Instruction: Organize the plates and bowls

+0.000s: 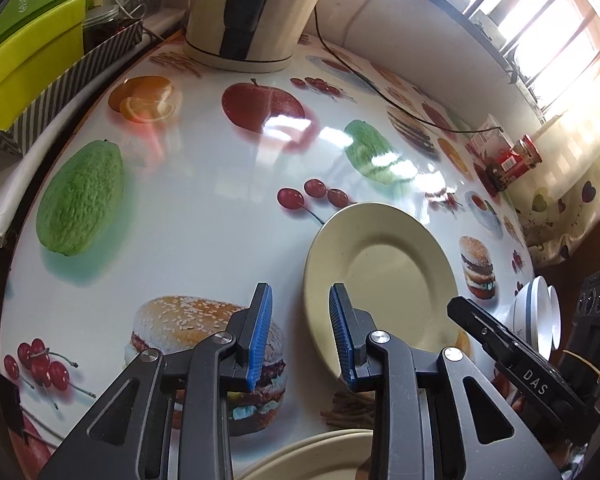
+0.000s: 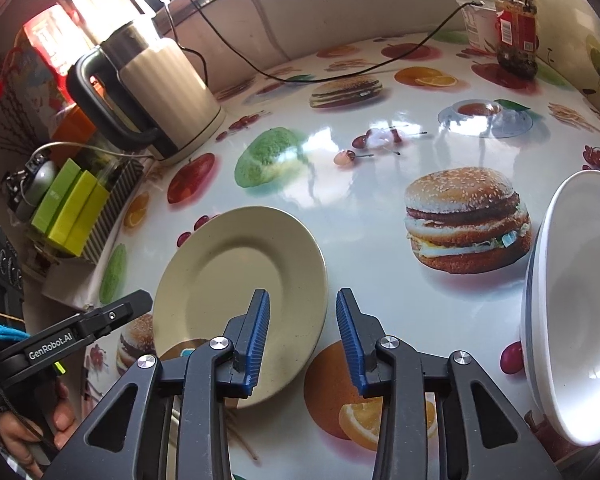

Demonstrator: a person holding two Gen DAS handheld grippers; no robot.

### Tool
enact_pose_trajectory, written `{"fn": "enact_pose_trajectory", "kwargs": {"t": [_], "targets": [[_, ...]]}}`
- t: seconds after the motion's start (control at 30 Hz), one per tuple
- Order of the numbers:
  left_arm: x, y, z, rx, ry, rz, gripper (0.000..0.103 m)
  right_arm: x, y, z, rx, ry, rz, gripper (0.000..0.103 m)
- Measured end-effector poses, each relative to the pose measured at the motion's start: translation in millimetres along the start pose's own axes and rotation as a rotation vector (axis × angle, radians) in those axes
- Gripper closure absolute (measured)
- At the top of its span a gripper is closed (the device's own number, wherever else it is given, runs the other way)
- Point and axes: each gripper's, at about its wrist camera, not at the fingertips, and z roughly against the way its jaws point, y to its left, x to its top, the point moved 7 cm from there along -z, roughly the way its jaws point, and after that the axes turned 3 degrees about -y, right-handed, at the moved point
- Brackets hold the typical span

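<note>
Both claws, left (image 1: 300, 334) and right (image 2: 302, 340), hung parted and empty, and the round cream plate (image 2: 240, 280) could skid on the glossy table (image 2: 360, 184) if nudged.

Black left gripper (image 1: 300, 334) and right gripper (image 2: 302, 338), ribbed blue pads, silver screws

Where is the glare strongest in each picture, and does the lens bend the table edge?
Left wrist view: the window at top right is washed out, and white reflections lie on the glossy tablecloth near the printed apple. Right wrist view: glare sits mid-table. In both views the fisheye curves the table edge strongly.
</note>
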Motion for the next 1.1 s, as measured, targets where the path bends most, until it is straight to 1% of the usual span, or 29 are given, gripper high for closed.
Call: {"fn": "enact_pose_trajectory", "kwargs": {"t": [0.07, 0.13, 0.23, 0.33, 0.37, 0.53, 0.6, 0.9, 1.1], "targets": [[-0.8, -1.2, -2.7, -0.010, 0.006, 0.005, 0.072, -1.4, -0.7, -3.1, 0.004, 0.013, -0.007, 0.069], [-1.7, -2.1, -4.5, -0.015, 0.009, 0.006, 0.072, -3.2, -2.5, -6.7, 0.010, 0.026, -0.020, 0.074], [-3.3, -2.3, -7.0, -0.017, 0.016, 0.007, 0.073, -3.9, -2.3, -7.4, 0.025, 0.026, -0.029, 0.075], [-3.1, -1.9, -8.4, -0.020, 0.015, 0.015, 0.077, -4.1, -1.8, -8.7, 0.025, 0.031, -0.028, 0.077], [-3.1, -1.6, -8.9, -0.018, 0.016, 0.017, 0.080, -4.2, -1.5, -9.1, 0.030, 0.033, -0.029, 0.077], [-3.6, -2.8, -10.5, -0.012, 0.017, 0.009, 0.085, -4.7, -2.1, -11.1, 0.032, 0.036, -0.034, 0.081], [-3.2, -4.8, -10.8, -0.013, 0.016, 0.005, 0.090, -4.6, -2.6, -11.1, 0.030, 0.036, -0.032, 0.083], [-2.2, -7.0, -11.5, 0.006, 0.008, -0.001, 0.090, -4.5, -3.6, -9.1, 0.036, 0.035, -0.037, 0.084], [-3.4, -8.6, -10.2, 0.005, 0.004, -0.011, 0.090, -4.5, -3.5, -8.1, 0.036, 0.032, -0.042, 0.084]]}}
